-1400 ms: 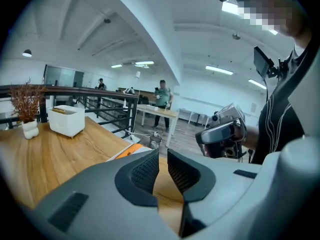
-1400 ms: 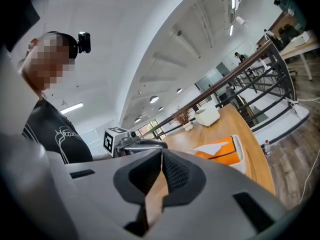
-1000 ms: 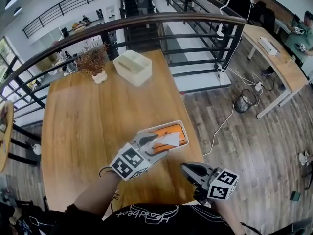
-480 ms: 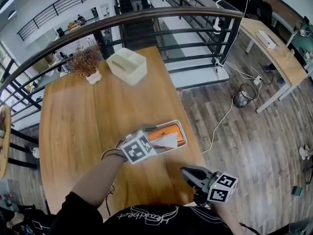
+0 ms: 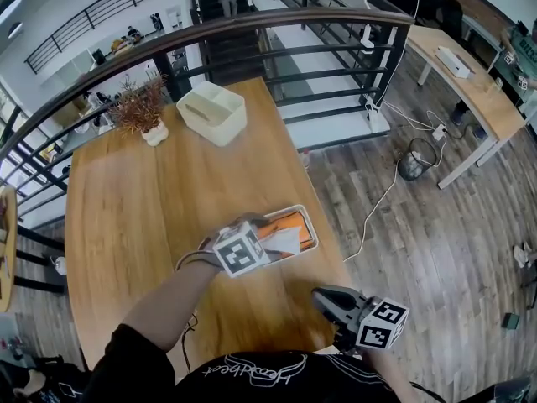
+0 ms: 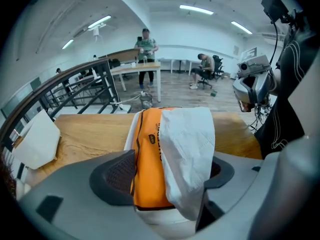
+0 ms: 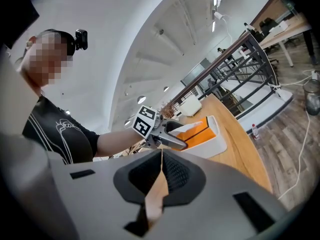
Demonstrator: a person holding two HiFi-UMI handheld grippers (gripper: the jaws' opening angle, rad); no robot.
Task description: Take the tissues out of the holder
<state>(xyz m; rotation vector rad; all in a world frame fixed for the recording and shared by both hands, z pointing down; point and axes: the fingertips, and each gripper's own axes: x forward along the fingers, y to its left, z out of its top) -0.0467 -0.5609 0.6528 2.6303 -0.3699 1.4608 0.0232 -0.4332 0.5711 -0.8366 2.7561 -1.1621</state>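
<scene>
Near the bench (image 5: 126, 225) edge, left gripper (image 6: 170, 170) fingers, just opened wide, straddle the white tissue (image 6: 189, 144) and orange pack (image 6: 146, 174) lying in the white holder (image 7: 212, 145); right gripper (image 7: 161, 173) fingers closed together, empty.

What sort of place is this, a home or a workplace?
Probably an open-plan office on an upper floor: a curved railing overlooks a lower level, and people work at long desks.

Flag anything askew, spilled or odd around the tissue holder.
One white tissue sticks out of the orange pack in the holder. It flops loosely to one side and droops over the pack's near end instead of standing centred. Nothing looks spilled or damaged.
</scene>
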